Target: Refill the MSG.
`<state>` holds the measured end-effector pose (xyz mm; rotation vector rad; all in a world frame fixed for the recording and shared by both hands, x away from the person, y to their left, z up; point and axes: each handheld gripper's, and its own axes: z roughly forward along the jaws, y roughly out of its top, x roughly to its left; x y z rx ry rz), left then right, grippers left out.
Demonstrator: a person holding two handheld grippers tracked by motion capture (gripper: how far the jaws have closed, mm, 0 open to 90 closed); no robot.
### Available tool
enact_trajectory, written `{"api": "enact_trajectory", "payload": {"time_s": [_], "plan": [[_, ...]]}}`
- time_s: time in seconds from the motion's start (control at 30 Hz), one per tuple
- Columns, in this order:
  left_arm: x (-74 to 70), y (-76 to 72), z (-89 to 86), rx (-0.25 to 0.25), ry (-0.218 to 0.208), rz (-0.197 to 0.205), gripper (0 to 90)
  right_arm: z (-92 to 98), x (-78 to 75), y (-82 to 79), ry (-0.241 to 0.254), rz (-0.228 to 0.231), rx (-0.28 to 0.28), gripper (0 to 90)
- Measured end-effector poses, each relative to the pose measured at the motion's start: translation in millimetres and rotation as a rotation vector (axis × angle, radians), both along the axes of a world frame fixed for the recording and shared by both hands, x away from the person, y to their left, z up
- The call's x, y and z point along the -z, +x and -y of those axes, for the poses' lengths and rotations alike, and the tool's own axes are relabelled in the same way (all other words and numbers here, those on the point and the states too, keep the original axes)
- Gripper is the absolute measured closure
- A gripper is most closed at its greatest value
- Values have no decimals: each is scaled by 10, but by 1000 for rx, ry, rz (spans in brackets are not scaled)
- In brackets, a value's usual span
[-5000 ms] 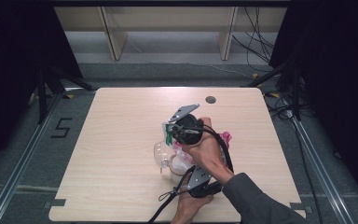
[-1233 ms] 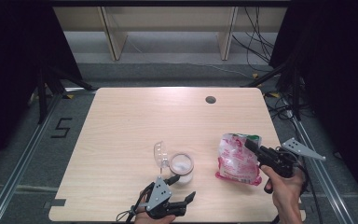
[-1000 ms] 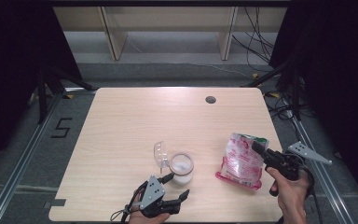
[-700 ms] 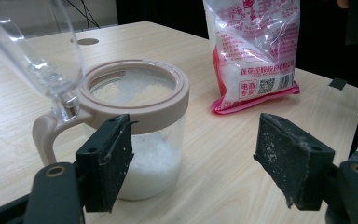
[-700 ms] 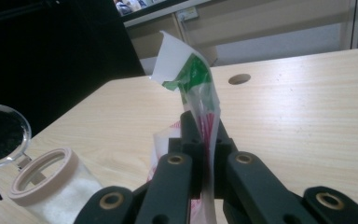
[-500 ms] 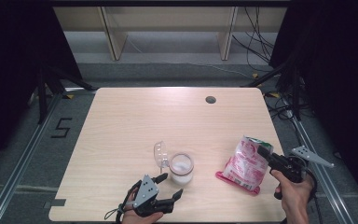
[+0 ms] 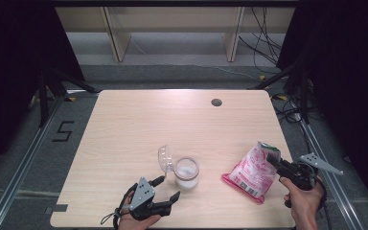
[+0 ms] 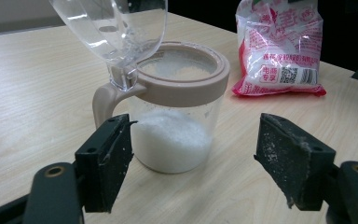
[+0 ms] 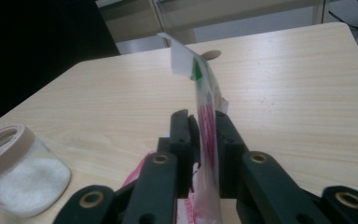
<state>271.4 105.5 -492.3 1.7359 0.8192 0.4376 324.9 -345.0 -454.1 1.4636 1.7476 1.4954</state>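
Observation:
A clear jar (image 7: 187, 172) with a tan rim, part full of white grains, stands near the table's front middle. Its clear lid (image 7: 165, 158) is flipped up on the left. My left gripper (image 7: 168, 188) is open just in front of the jar (image 8: 172, 135), its jaws wide and touching nothing. A pink and white bag (image 7: 254, 172) leans on the table at the right. My right gripper (image 9: 206, 119) has the bag's (image 9: 200, 74) top edge between its jaws. They have just been opening, and a thin gap shows beside the film.
A dark round hole (image 7: 216, 102) sits in the table near its far edge. The table's right edge (image 7: 287, 158) runs close beside the bag and my right hand. Shelving and cables lie on the floor beyond the table.
The right gripper has carried the bag from above the jar to the table's right front and lowered it. Its jaws now sit slightly looser. The left gripper has barely moved.

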Motion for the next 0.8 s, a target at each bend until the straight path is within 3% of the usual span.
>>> {"api": "enact_trajectory", "payload": {"time_s": [0.07, 0.17, 0.23, 0.3, 0.43, 0.6, 0.63, 0.8], "plan": [[3, 9, -11, -3, -11, -3, 266, 5, 6, -27, -10, -24, 19, 767], [-6, 6, -36, -17, 3, -7, 266, 18, 7, -37, -42, -24, 9, 725], [1, 19, -49, -13, -4, -7, 266, 20, 17, -40, -29, -12, -3, 697], [4, 23, -58, -15, -2, -7, 266, 26, 17, -51, -60, -14, 20, 662], [-1, 29, -85, -26, 4, -11, 266, 6, 32, -103, -12, -42, 43, 593], [-10, 45, -128, -19, 10, 9, 267, 37, 55, -161, -5, -42, 78, 506], [-10, 45, -128, -19, 10, 9, 267, 38, 41, -184, -10, -69, 94, 495], [-14, 53, -160, -27, 7, 13, 271, 54, 42, -256, -15, -25, 75, 511]]}}
